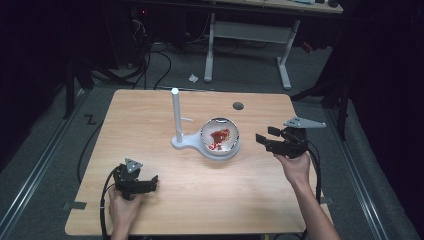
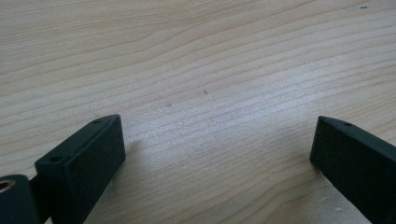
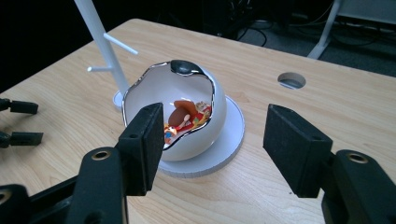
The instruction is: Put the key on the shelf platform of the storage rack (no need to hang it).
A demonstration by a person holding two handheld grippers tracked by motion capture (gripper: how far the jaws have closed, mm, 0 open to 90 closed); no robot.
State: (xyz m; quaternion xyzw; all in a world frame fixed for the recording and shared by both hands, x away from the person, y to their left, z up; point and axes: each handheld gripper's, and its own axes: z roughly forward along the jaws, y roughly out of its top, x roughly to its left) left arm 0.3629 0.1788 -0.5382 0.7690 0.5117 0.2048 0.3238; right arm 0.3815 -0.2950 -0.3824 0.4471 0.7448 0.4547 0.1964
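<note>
My right tool is nearest the lens, jaws spread wide, empty. Straight ahead between them, near but not touching: the glossy white egg-shaped shell with a jagged chrome-edged opening, seated on a round white base, red-orange figure inside. A white pegged post stands just behind it. Nothing blocks the approach. Left tool rests open, well apart, low over the bare wooden desk. Right hand is nearer.

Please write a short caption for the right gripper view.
Open right gripper faces a white egg-shaped shell holding a small figurine on its round base.
</note>
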